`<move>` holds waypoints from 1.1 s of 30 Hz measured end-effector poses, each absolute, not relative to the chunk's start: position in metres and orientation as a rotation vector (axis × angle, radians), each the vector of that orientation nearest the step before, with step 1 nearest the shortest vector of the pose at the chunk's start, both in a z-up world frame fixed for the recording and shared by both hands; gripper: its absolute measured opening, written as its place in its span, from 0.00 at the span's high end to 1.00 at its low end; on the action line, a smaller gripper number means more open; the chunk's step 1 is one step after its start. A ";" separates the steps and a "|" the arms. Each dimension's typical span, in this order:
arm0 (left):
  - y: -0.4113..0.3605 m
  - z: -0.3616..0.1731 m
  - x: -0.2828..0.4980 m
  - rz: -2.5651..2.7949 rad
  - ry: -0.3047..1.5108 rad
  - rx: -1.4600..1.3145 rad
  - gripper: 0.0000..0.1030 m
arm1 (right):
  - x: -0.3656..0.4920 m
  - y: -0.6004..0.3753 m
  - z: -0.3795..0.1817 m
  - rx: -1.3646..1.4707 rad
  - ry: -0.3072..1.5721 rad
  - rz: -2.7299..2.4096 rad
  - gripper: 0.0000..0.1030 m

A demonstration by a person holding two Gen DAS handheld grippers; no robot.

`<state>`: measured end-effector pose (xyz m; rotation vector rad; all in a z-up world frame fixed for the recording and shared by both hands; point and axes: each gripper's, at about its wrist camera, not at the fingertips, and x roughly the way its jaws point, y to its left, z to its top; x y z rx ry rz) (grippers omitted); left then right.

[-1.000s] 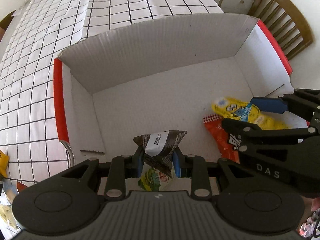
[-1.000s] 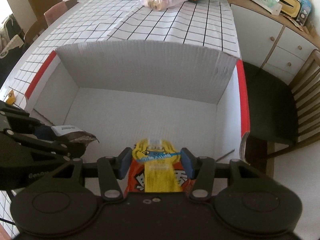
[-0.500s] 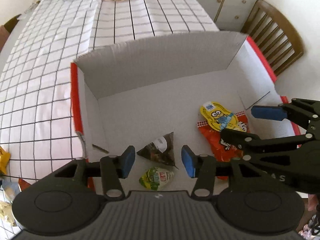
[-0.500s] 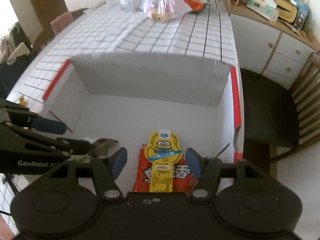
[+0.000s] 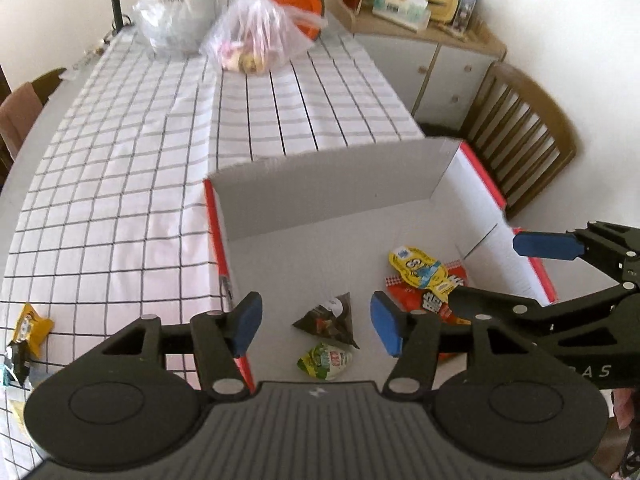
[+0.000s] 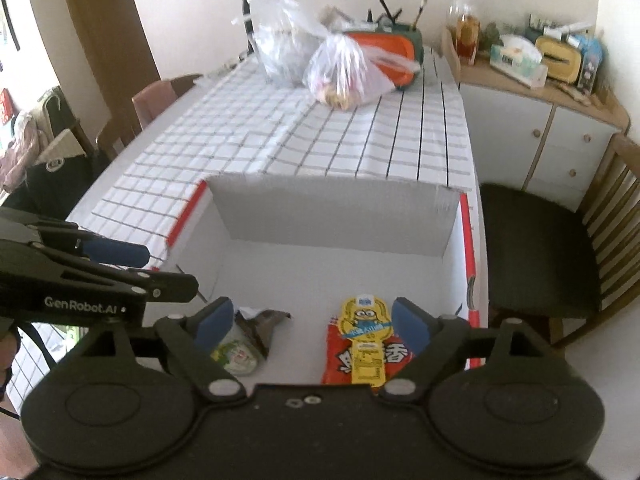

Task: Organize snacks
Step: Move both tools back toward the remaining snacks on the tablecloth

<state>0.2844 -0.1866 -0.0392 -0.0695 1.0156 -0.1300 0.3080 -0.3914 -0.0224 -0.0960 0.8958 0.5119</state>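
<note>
Four snack packets are lying on the floor of the white box (image 5: pixel 256 216), which is sitting on the checked tablecloth (image 5: pixel 120 184): a dark triangular packet (image 5: pixel 329 321) just beside a small green packet (image 5: pixel 325 361), and, a little apart, a yellow packet (image 6: pixel 363 332) lying on top of a red packet (image 6: pixel 340 364). They are looking light, soft and crinkly, probably slippery film, so pinching a sealed edge or corner is likely working better than squeezing the middle. The left gripper (image 5: pixel 316 326) is hovering above the dark packet, spread wide and gripping nothing. The right gripper (image 6: pixel 312 326) is hanging wide apart too, empty. More snacks (image 5: pixel 26 332) are waiting on the cloth outside the box.
</note>
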 end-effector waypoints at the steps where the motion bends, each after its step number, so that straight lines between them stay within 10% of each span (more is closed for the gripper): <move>1: -0.183 -0.036 0.281 -0.137 1.005 -0.075 0.41 | 0.304 -0.389 -0.018 -0.095 0.882 0.514 0.14; 33: 0.015 -0.006 0.169 -0.114 0.796 -0.141 0.22 | 0.183 -0.239 0.001 -0.037 0.740 0.569 0.00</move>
